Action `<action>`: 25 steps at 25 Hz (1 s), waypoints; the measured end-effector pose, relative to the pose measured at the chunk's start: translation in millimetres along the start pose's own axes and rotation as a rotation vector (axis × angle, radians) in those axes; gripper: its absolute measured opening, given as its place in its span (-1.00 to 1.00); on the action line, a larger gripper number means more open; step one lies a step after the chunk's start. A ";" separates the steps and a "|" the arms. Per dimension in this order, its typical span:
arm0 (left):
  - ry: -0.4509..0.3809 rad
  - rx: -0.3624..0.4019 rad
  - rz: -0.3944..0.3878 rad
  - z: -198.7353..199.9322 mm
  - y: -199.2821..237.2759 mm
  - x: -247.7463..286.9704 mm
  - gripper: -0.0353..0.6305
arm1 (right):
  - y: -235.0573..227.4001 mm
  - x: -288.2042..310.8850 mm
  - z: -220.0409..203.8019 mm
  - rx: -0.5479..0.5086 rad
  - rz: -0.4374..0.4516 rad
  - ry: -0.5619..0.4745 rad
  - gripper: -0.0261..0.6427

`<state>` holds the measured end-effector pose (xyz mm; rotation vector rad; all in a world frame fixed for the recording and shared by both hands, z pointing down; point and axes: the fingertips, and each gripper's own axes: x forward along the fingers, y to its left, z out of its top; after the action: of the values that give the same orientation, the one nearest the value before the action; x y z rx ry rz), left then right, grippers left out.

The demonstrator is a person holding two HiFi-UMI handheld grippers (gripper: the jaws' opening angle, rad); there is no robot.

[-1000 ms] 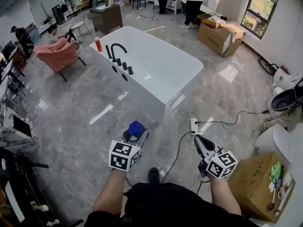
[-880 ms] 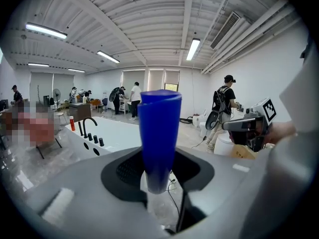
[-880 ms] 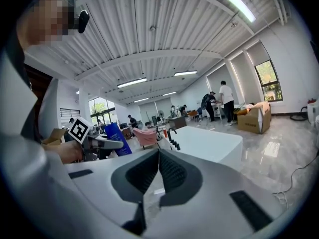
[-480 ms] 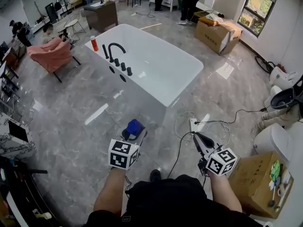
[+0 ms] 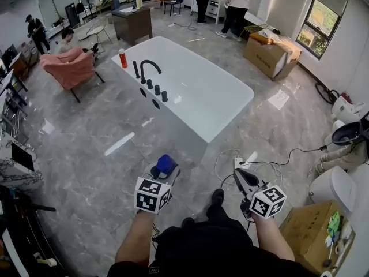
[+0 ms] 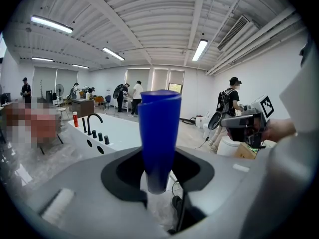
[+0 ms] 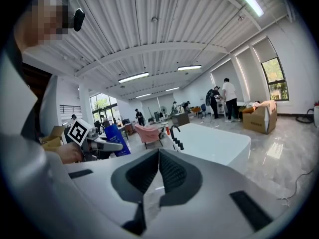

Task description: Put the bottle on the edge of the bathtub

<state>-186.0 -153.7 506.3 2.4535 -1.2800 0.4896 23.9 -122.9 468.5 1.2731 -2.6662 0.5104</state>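
My left gripper (image 5: 164,172) is clamping the blue bottle (image 6: 158,133) upright between its fingers. My right gripper (image 5: 238,175) is keeping its fingers together, empty. The tub (image 5: 173,123) is standing well beyond both fingertips.

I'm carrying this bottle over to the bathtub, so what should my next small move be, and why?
Probably a step forward toward the bathtub. The left gripper is shut on the blue bottle, held upright, but the bathtub stands ahead across the floor, seemingly too far for its edge to be reached.
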 end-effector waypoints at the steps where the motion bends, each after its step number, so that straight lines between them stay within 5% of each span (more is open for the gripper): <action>1: -0.001 0.000 0.006 1.7 2.1 1.7 -0.41 | -2.3 4.2 1.1 0.000 0.008 -0.001 -0.89; 25: 0.103 0.044 0.036 77.5 -6.9 165.6 -0.41 | -176.6 69.4 37.0 0.097 0.075 -0.003 -0.89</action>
<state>-79.9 -302.7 510.2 2.4101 -1.2857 0.6515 117.6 -289.8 495.2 1.2025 -2.7306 0.6567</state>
